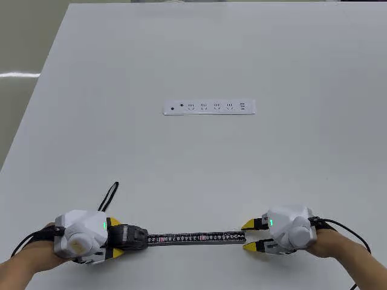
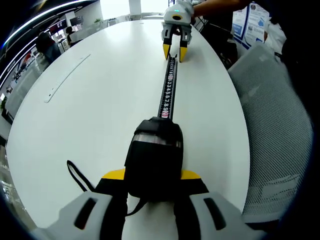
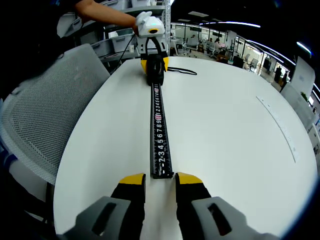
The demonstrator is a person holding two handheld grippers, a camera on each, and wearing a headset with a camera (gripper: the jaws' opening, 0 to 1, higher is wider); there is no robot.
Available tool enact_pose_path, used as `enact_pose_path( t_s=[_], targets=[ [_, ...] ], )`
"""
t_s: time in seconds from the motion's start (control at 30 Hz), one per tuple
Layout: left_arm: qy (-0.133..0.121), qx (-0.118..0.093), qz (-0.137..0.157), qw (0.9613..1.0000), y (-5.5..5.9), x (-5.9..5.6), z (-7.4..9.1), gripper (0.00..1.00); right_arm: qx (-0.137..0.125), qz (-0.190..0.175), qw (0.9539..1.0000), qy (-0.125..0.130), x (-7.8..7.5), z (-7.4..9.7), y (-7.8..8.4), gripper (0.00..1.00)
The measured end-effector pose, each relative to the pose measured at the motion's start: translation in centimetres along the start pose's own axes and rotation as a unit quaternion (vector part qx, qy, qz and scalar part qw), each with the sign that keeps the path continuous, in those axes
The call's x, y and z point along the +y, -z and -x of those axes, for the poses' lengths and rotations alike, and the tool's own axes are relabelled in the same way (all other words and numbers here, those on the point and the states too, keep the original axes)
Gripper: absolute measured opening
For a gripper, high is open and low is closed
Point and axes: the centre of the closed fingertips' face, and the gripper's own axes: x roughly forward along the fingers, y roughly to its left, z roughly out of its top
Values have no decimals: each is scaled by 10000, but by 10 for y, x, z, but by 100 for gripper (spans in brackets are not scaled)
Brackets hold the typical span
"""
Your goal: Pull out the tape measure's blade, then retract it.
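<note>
A black tape measure (image 1: pixel 130 237) lies on the white table (image 1: pixel 199 163) near its front edge. My left gripper (image 1: pixel 115 237) is shut on its case (image 2: pixel 154 155), one yellow tip on each side. The blade (image 1: pixel 193 238) is pulled out flat along the table toward the right, numbers up (image 3: pixel 158 130). My right gripper (image 1: pixel 248 236) stands open at the blade's end. In the right gripper view the hook end lies just ahead of my right gripper (image 3: pixel 161 179), and neither tip touches it. The left gripper view has the blade (image 2: pixel 169 80) running to the right gripper (image 2: pixel 175 51).
A white power strip (image 1: pixel 209 107) lies mid-table, well beyond the blade. The tape's black wrist strap (image 1: pixel 109 196) loops on the table behind the case. A grey mesh chair (image 2: pixel 270 125) stands off the table's near edge.
</note>
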Motion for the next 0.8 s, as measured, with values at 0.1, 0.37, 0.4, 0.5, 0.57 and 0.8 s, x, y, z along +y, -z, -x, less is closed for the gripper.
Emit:
enact_pose_path(
  t_s=[0.1, 0.37, 0.4, 0.5, 0.57, 0.8],
  targets=[
    [-18, -13, 22, 10000, -1, -1, 1, 33, -8, -44, 10000, 41, 0, 1, 0, 23],
    [-6, -43, 215, 9998, -1, -4, 4, 38, -54, -188, 9997, 163, 4, 9, -5, 31],
    [-9, -43, 241, 9997, -1, -4, 5, 38, -66, -198, 9996, 178, 5, 11, -6, 32],
    [-66, -41, 294, 9995, 2, -3, 8, 42, -83, -251, 9994, 230, 7, 14, -7, 35],
    [-121, -68, 343, 9993, 4, -2, 12, 44, -74, -279, 9992, 274, 8, 16, -9, 37],
    [-312, -305, 757, 9962, 3, -2, 26, 48, -125, -581, 9972, 453, 11, 22, -13, 49]
  ],
)
